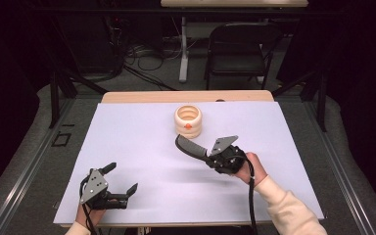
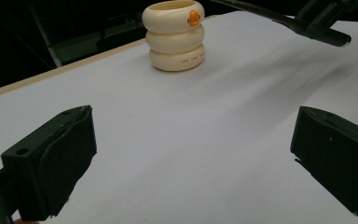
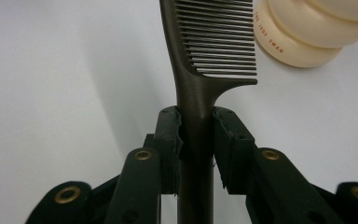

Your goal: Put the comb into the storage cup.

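Cream ringed holder (image 1: 188, 121) just beyond held comb (image 1: 190, 147)

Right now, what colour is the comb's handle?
Dark brown comb; clearest in the right gripper view.

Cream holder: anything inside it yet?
The high view shows the cream holder with an open top and ribbed inner wall; its bottom is hidden. The comb is outside, in the right tongs.
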`<action>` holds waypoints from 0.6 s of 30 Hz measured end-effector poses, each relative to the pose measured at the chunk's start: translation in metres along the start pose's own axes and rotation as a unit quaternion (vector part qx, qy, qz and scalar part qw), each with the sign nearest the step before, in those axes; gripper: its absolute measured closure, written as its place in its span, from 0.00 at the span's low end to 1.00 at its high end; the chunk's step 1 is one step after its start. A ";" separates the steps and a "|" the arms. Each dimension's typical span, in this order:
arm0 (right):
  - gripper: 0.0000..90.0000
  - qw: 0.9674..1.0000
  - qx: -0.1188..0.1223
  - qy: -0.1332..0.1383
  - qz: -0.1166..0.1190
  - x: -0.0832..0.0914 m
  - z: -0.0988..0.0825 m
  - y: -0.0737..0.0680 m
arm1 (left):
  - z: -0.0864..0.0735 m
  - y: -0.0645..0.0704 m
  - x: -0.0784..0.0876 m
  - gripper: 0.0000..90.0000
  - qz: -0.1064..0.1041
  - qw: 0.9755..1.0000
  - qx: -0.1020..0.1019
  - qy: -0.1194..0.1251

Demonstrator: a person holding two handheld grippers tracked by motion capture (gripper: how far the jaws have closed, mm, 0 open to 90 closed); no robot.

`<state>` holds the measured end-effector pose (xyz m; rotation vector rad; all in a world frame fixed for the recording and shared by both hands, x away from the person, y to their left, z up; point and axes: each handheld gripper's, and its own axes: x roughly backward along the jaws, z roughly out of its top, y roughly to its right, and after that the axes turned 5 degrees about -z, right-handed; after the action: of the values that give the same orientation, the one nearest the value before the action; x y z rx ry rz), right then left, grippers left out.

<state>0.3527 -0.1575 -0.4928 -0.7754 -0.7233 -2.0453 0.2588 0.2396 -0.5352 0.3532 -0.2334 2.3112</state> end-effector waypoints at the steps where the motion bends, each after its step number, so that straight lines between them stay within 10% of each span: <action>1: 0.80 1.000 0.003 0.001 0.001 0.000 0.000 0.001 | 0.000 0.000 0.000 0.00 0.000 1.000 0.000 0.001; 18: 0.80 0.999 -0.024 0.032 -0.011 0.006 -0.006 0.006 | 0.000 0.000 0.001 0.00 0.001 1.000 0.002 0.002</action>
<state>0.3533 -0.1679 -0.4914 -0.7286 -0.6506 -2.1036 0.2587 0.2402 -0.5348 0.3501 -0.2280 2.3137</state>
